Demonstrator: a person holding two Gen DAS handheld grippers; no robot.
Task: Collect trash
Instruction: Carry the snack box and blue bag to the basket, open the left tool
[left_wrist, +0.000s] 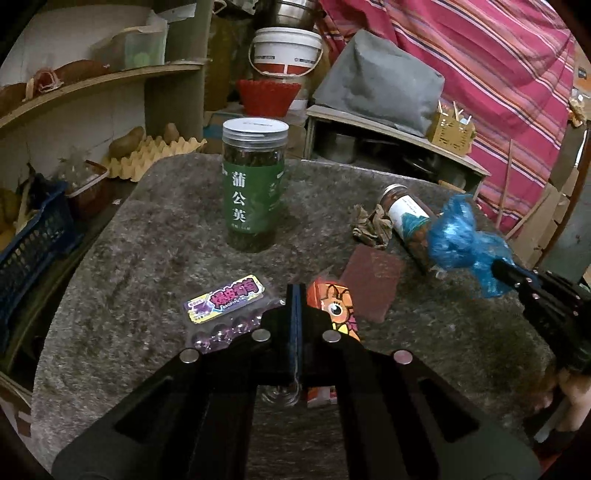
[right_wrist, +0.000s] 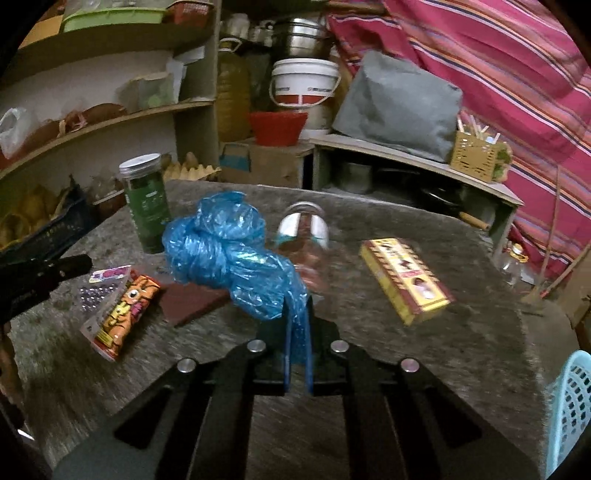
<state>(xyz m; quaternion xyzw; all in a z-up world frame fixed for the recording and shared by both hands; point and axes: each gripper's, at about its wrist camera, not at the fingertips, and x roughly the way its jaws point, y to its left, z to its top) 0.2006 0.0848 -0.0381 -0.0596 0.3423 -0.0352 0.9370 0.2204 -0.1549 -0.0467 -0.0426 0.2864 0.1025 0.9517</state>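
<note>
My right gripper (right_wrist: 297, 308) is shut on a crumpled blue plastic bag (right_wrist: 229, 254), which hangs bunched above the grey felt table (right_wrist: 461, 350). The left wrist view shows the same bag (left_wrist: 461, 240) at the right gripper (left_wrist: 498, 266), off to the right. My left gripper (left_wrist: 295, 290) is shut with nothing seen between its fingers, just above an orange snack packet (left_wrist: 334, 306) and a purple candy blister pack (left_wrist: 225, 301). A crumpled brown paper (left_wrist: 371, 225) lies beside a jar (left_wrist: 406, 218) on its side. A brown pad (left_wrist: 371, 284) lies flat.
A tall green-labelled jar (left_wrist: 255, 184) stands at the table's back. A yellow and red box (right_wrist: 406, 277) lies to the right. A light blue basket (right_wrist: 569, 406) is at the right edge, a dark blue crate (left_wrist: 33, 243) at the left. Shelves and buckets crowd the back.
</note>
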